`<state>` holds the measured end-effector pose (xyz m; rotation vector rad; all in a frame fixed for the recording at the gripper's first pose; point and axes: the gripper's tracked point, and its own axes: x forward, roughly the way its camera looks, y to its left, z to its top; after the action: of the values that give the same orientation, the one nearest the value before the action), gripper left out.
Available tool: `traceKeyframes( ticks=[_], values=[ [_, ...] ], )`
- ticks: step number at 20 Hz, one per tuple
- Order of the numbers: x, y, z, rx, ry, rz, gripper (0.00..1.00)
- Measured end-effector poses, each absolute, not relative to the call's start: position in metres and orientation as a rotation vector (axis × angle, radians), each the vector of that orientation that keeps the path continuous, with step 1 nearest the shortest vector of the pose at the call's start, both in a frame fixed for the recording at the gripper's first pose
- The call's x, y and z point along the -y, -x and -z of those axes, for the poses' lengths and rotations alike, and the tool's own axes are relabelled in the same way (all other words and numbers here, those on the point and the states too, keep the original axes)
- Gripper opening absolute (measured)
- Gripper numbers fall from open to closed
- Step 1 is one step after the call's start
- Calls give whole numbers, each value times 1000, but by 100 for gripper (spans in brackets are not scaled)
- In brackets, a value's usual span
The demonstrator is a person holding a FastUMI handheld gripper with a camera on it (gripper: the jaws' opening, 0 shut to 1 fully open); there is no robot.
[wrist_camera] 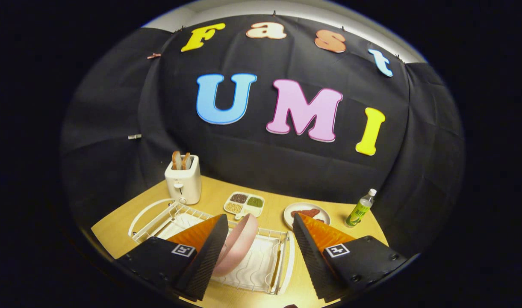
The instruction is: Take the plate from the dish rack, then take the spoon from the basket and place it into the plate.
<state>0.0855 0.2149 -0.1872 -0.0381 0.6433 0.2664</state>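
Note:
A pink plate (239,246) stands on edge in the white wire dish rack (158,222) on the wooden table. My gripper (259,218) is open above the rack, its fingers spread wide. The plate sits in the gap between them, close against the left finger (209,252), and the right finger (308,252) is well apart from it. A slim brown-handled spoon (277,263) lies in the narrow basket (287,267) on the rack's right side, just left of the right finger. Whether the left finger touches the plate is unclear.
A white toaster (184,182) with bread slices stands beyond the rack's far left corner. A divided dish of grains (244,203), a small plate with sausages (307,213) and a green-labelled bottle (360,209) line the table's far side.

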Motion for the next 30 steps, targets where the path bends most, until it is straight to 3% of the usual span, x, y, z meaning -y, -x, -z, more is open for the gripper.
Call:
traceKeyframes(
  ticks=[6, 13, 19, 30],
  values=[
    [-224, -88, 258, -899, 21, -180, 71],
    [-246, -70, 292, -1108, -136, -128, 42],
    [-242, -74, 291, -1126, -151, -38, 30],
    [-225, -91, 254, -1012, -70, -69, 27]
  ],
)
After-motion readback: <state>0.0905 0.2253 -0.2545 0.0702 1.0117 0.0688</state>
